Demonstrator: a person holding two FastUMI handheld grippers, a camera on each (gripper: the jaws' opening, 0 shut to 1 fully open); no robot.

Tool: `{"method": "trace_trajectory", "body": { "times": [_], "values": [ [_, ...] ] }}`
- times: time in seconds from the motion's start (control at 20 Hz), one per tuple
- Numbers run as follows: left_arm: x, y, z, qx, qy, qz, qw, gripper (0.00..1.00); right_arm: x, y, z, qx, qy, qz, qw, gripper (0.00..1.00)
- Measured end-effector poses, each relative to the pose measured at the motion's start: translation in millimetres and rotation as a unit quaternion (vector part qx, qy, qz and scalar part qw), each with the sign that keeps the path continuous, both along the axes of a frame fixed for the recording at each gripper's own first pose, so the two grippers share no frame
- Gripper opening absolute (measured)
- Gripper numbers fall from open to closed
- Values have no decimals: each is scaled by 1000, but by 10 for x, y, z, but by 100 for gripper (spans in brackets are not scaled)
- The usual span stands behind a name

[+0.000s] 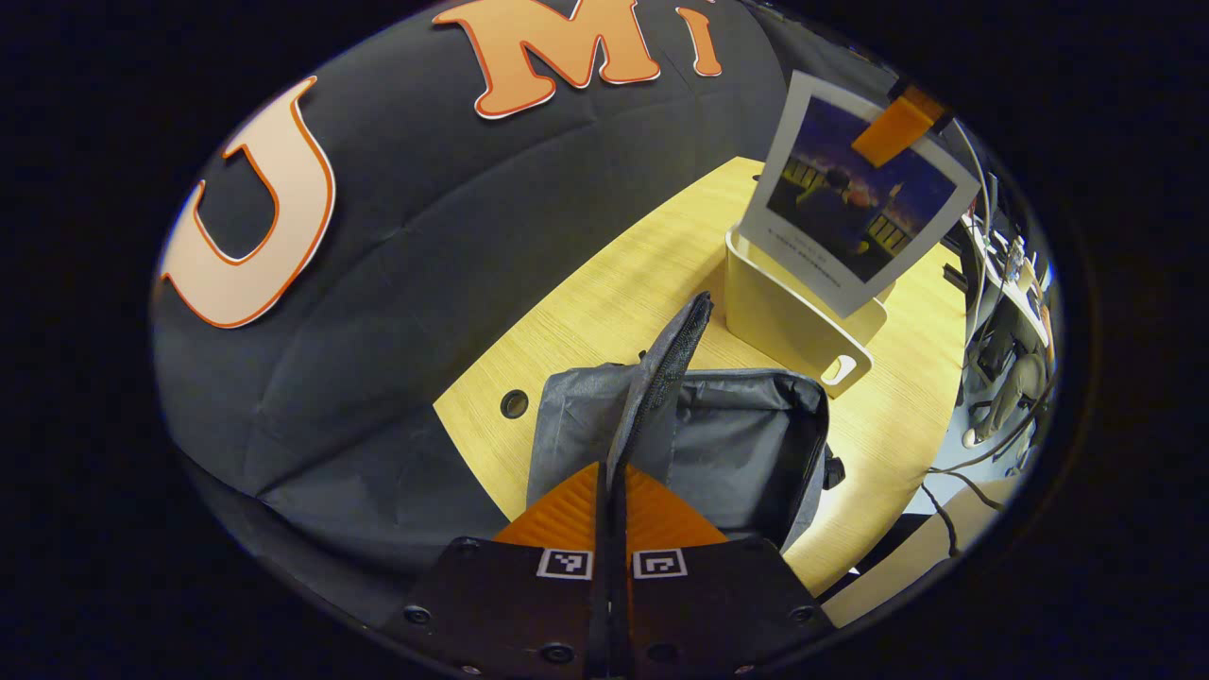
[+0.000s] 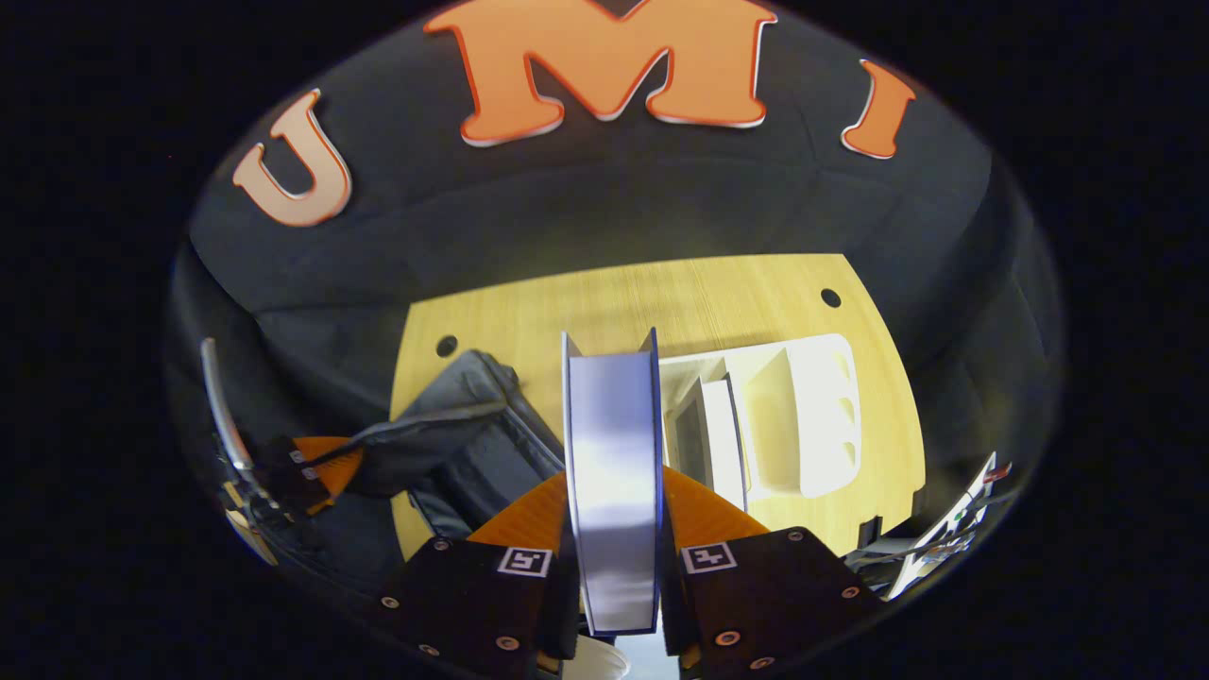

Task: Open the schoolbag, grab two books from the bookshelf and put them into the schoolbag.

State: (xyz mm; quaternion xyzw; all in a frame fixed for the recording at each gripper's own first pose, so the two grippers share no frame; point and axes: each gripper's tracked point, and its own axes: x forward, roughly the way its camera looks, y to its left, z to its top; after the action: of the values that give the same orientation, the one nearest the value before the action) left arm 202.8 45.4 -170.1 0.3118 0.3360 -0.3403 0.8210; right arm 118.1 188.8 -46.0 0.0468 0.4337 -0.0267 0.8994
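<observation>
The grey schoolbag (image 1: 746, 444) lies open on the wooden table (image 1: 604, 283), its dark inside showing. My left gripper (image 1: 612, 482) is shut on the bag's raised flap (image 1: 661, 368) and holds it up. Beyond the bag stands the cream bookshelf (image 1: 793, 321). Above it hangs a book with a dark picture cover (image 1: 855, 203), held by my right gripper (image 1: 902, 123). In the right gripper view that book (image 2: 614, 472) stands edge-on, and my right gripper (image 2: 614, 491) is shut on it. Another book (image 2: 723, 444) stands in the bookshelf (image 2: 812, 416). The schoolbag (image 2: 472, 444) lies left of it, with the left gripper (image 2: 316, 467) on its flap.
The table has round cable holes (image 1: 514, 403) (image 2: 830, 297). Black cloth walls close in behind and to the left. Past the table's right edge are cables and equipment (image 1: 1001, 283).
</observation>
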Motion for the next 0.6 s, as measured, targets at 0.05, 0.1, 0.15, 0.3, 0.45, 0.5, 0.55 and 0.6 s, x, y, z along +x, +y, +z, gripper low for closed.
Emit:
{"method": "trace_trajectory", "body": {
  "times": [0.05,0.1,0.15,0.3,0.45,0.5,0.55,0.6],
  "values": [
    [-3,9,35,-1,3,-5,1000,1,-69,56,125,21,-18,-2,1000,36],
    [8,11,56,-1,2,-8,1000,1,-131,90,221,45,-36,-6,998,36],
    [17,30,75,1,0,-11,1000,1,-200,143,297,69,-54,-11,996,35],
    [79,58,128,12,-7,-19,1000,1,-333,202,279,129,-93,-24,987,36],
    [104,16,176,22,-11,-29,999,1,-491,345,-7,219,-94,-45,970,34],
    [117,1,196,26,-13,-32,999,1,-515,405,-112,249,-92,-51,963,34],
    [120,8,215,30,-14,-34,999,1,-506,458,-252,274,-91,-56,956,34],
    [131,4,222,34,-15,-35,999,1,-520,518,-410,293,-87,-61,950,34]
  ]
}}
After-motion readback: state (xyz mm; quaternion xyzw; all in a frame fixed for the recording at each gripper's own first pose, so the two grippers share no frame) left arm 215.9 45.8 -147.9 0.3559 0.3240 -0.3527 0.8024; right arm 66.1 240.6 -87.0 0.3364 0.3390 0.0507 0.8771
